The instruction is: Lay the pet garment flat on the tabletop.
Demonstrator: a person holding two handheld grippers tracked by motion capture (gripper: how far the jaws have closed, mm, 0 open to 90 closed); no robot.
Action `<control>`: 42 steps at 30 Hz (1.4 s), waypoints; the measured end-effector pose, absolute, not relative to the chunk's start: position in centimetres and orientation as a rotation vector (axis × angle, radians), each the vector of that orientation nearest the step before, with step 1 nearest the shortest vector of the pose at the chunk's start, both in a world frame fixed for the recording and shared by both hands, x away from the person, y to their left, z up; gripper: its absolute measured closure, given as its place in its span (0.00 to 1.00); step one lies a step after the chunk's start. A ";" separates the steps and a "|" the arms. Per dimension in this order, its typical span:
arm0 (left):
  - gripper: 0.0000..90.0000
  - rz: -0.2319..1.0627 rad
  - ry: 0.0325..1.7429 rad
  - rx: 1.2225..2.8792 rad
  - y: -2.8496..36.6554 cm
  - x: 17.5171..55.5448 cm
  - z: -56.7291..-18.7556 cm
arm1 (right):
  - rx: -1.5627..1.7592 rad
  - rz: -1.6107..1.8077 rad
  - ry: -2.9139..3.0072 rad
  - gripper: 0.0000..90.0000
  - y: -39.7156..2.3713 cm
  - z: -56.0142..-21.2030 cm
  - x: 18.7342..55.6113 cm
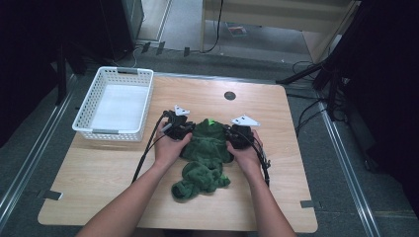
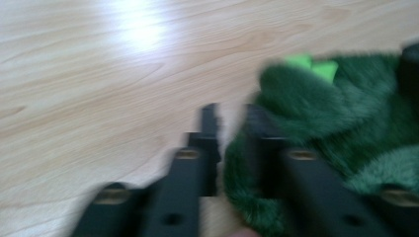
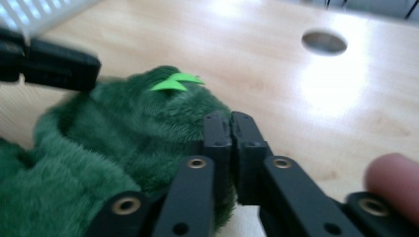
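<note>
Plainly fuzzy dark-green garment, bright-green tag, crumpled.

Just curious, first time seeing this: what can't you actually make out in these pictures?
- Left gripper: its own view is blurred, grip on the garment unclear.
- Right gripper: jaws together; fabric caught unclear.
- High view: hands hide the garment's sides.
- Basket: contents washed out.
</note>
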State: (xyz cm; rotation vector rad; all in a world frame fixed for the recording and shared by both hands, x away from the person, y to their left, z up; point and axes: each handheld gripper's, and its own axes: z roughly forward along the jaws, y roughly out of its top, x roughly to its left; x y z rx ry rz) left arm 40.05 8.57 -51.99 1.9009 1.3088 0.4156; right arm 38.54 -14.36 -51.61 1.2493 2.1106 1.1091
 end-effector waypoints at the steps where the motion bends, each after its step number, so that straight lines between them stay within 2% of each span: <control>1: 0.67 0.359 1.306 1.883 9.2 39.9 -52.0 | 1.297 1.070 2.157 0.74 -14.6 -52.2 38.7; 2: 0.62 0.359 1.306 1.883 9.2 39.9 -52.0 | 1.297 1.070 2.157 0.74 -14.6 -52.2 38.7; 3: 0.62 0.346 1.304 1.862 9.5 39.6 -52.0 | 1.310 1.071 2.149 0.69 -14.9 -52.4 38.5; 5: 0.56 0.311 1.291 1.858 10.1 38.9 -51.7 | 1.340 1.107 2.092 0.62 -16.0 -52.2 37.8; 9: 0.54 0.257 1.241 1.860 10.8 36.5 -51.5 | 1.390 1.239 2.086 0.61 -18.6 -52.0 34.3; 13: 0.55 0.217 1.214 1.862 11.1 34.4 -51.7 | 1.375 1.249 2.146 0.61 -18.8 -52.3 32.6; 14: 0.56 0.215 1.214 1.858 11.1 33.9 -51.9 | 1.369 1.258 2.163 0.61 -18.6 -52.3 32.3; 16: 0.66 0.186 1.220 1.871 11.1 33.4 -52.4 | 1.346 1.259 2.196 0.62 -18.0 -52.5 31.7; 18: 0.85 0.160 1.245 1.905 11.1 33.3 -53.1 | 1.347 1.201 2.233 0.63 -17.3 -53.2 31.7; 20: 0.95 0.124 1.261 1.905 11.4 33.5 -53.7 | 1.387 1.160 2.246 0.73 -16.9 -54.1 32.0; 21: 0.97 0.104 1.270 1.902 11.7 33.5 -53.8 | 1.417 1.172 2.233 0.85 -16.8 -54.5 32.0; 25: 0.98 0.128 1.295 1.912 12.2 33.7 -53.9 | 1.368 1.196 2.203 0.91 -16.9 -53.4 31.4; 32: 0.98 0.142 1.320 1.917 12.3 33.8 -54.1 | 1.395 1.125 2.207 0.88 -17.6 -53.8 31.1; 34: 0.95 0.156 1.302 1.909 12.2 33.7 -54.0 | 1.387 1.121 2.206 0.77 -17.7 -53.7 31.0; 36: 0.79 0.201 1.286 1.881 12.3 33.5 -53.5 | 1.391 1.154 2.175 0.60 -18.0 -53.1 30.9; 37: 0.74 0.227 1.276 1.861 12.4 33.4 -53.2 | 1.396 1.179 2.138 0.57 -18.1 -52.6 30.9; 39: 0.69 0.258 1.275 1.794 12.6 33.2 -52.4 | 1.400 1.262 2.075 0.57 -18.3 -51.7 30.7; 40: 0.69 0.268 1.272 1.767 12.6 33.1 -52.1 | 1.384 1.330 2.030 0.61 -18.0 -50.9 30.7; 42: 0.70 0.307 1.247 1.769 12.2 33.1 -51.6 | 1.365 1.337 2.026 0.63 -17.6 -50.7 30.7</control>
